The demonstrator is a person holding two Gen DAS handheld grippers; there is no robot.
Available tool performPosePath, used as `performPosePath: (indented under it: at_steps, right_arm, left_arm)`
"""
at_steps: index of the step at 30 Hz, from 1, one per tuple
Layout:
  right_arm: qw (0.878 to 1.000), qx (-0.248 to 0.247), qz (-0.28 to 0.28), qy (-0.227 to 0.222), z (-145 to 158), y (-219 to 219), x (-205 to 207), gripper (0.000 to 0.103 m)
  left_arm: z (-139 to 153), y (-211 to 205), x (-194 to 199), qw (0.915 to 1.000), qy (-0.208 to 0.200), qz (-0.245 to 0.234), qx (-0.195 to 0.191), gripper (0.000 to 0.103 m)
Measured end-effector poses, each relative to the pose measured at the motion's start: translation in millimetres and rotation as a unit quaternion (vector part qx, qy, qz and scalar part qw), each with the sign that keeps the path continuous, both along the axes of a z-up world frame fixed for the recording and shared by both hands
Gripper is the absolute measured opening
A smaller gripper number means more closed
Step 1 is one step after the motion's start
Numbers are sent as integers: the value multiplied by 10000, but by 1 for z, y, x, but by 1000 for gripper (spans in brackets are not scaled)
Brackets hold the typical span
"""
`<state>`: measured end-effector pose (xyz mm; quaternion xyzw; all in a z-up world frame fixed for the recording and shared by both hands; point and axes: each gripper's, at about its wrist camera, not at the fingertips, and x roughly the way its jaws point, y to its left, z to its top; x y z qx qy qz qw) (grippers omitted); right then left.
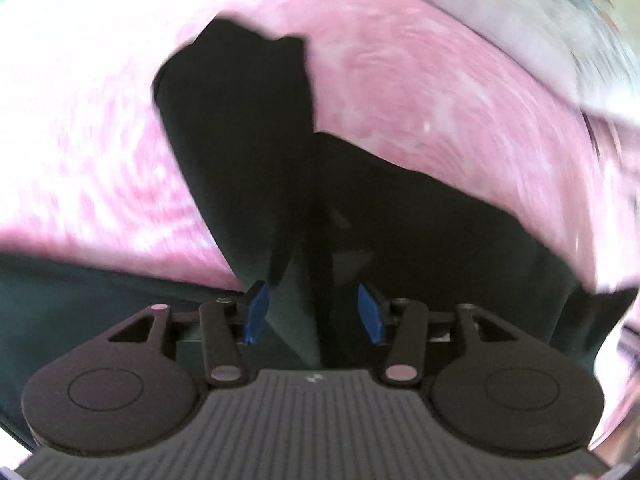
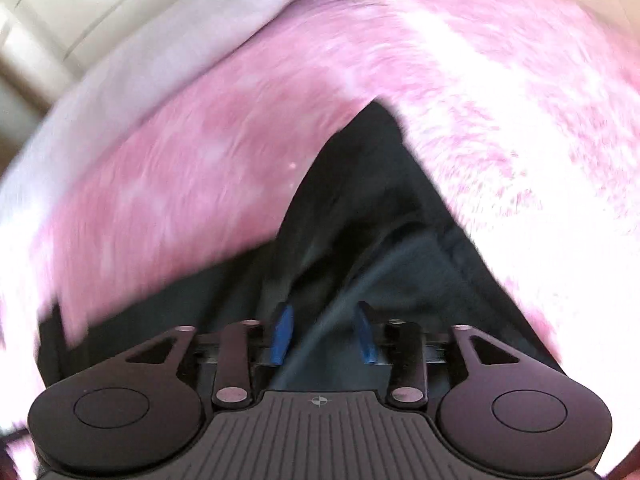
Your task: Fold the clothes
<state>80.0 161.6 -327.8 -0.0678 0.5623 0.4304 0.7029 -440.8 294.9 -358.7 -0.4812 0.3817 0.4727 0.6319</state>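
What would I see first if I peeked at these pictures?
First you'd spot the big dark, almost black garment, draped up the middle of both views. Behind it spreads a fuzzy pink blanket-like surface, blurry all around. At the bottom sit the left gripper and right gripper, their blue fingertips standing apart with dark cloth lying between them.

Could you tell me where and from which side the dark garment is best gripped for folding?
Probably at the dark garment's edges, near a corner, where the cloth is thin enough to fit between the pads. Come in low along the pink blanket, as the left gripper and right gripper do now, cloth between open jaws.
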Motion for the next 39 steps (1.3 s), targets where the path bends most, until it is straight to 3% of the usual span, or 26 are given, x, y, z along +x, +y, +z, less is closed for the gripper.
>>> performPosePath:
  at_steps: [4,10,15,17,20,22,23,28,34,39]
  right_arm:
    - [9966,274,-644,440,-8,16,32,55]
    - [9935,444,-891,552,-15,41,54,55]
    - [9882,480,-1424,-279,15,37,54,55]
    - [9883,625,-1391,-72,18,41,56,55]
    - [9890,343,-1400,328,4,58,61,55]
    - [9881,-2,-1517,253,-9,63,61,48]
    - [9875,-73,-1553,266,-12,58,61,25]
    - [9863,-202,-1580,423,-23,33,61,21]
    - [9798,-174,-1836,777,-25,8,62,21]
    - [9791,-19,-1806,939,-29,-1,65,21]
  left_arm:
    - [-11,22,-8,9958,-184,835,-333,45]
    - [-14,20,-1,9947,-190,961,-297,45]
    - [-6,16,1,9938,-264,1065,-176,45]
    - [-4,15,3,9937,-282,1076,-144,44]
    - [-5,15,5,9930,-308,1133,-151,45]
    - [-5,15,6,9924,-326,1178,-164,45]
    - [-5,15,5,9920,-341,1204,-167,45]
    - [-6,21,4,9918,-373,1202,-223,45]
    - [-3,30,13,9939,311,1041,-202,45]
    - [-13,31,29,9920,1121,567,-150,50]
